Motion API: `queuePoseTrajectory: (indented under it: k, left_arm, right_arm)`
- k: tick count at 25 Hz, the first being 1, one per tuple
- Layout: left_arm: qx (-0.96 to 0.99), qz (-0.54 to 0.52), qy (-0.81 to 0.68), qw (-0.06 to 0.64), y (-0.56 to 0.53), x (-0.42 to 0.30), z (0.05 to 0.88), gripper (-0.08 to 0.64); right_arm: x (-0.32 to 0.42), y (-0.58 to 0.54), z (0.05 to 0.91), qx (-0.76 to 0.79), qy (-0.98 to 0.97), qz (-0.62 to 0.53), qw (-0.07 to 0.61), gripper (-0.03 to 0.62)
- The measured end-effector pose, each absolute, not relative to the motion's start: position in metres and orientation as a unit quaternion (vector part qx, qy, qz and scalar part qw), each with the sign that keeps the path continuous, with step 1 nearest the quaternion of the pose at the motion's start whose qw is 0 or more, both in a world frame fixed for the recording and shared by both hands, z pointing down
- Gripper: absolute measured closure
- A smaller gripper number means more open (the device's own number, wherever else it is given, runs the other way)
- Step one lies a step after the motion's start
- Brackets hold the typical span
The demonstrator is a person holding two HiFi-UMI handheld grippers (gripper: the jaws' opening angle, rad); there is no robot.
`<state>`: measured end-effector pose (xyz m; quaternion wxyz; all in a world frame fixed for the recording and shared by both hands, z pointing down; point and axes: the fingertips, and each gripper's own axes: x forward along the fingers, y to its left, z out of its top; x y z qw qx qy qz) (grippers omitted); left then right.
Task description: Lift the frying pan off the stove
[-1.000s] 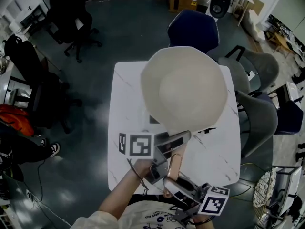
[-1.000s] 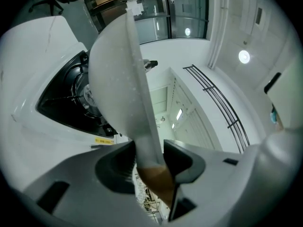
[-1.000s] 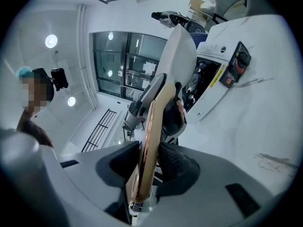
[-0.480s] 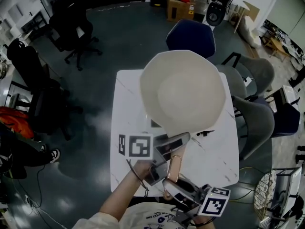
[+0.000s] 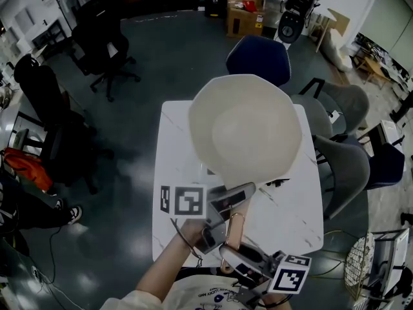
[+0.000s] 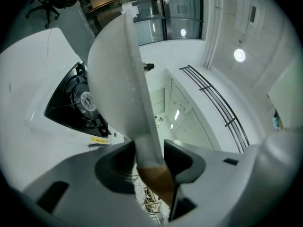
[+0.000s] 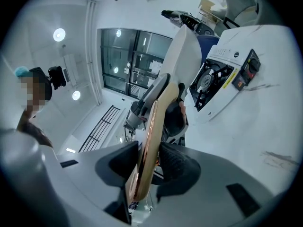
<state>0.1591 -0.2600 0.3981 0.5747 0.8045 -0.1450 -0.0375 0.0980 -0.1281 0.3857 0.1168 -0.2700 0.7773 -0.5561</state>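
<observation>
The cream frying pan (image 5: 245, 131) hangs in the air over the white table (image 5: 287, 221), tilted, and hides most of the stove below it. In the left gripper view the stove's black burner (image 6: 75, 103) shows beneath the pan (image 6: 118, 74). My left gripper (image 5: 229, 200) is shut on the handle where it joins the pan. My right gripper (image 5: 232, 254) grips the copper-brown handle (image 5: 234, 228) near its end. Its jaws have just been opening a little, with the handle (image 7: 150, 131) still pinched between the pads (image 7: 173, 162).
A blue chair (image 5: 258, 55) stands at the table's far edge and grey chairs (image 5: 345, 166) at its right side. Black office chairs (image 5: 103, 37) stand on the dark floor to the left. The stove's control panel (image 7: 246, 70) faces the right gripper.
The pan has risen a little with both grippers still on its handle. The table sits slightly lower in the head view.
</observation>
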Motion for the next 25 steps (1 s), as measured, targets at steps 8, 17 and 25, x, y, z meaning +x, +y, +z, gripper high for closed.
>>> queuePoseTrajectory:
  k: [8, 17, 25]
  left_arm:
    - [0.8, -0.046, -0.146, 0.581, -0.252, 0.151, 0.395, 0.382]
    - [0.798, -0.048, -0.152, 0.582, -0.248, 0.146, 0.394, 0.38]
    - [0.794, -0.049, -0.155, 0.586, -0.248, 0.137, 0.394, 0.38]
  right_arm:
    - [0.093, -0.12, 0.381, -0.267, 0.78, -0.553, 0.117, 0.448]
    - [0.091, -0.114, 0.378, -0.265, 0.781, -0.553, 0.117, 0.448]
    - [0.083, -0.115, 0.376, -0.265, 0.781, -0.553, 0.119, 0.446]
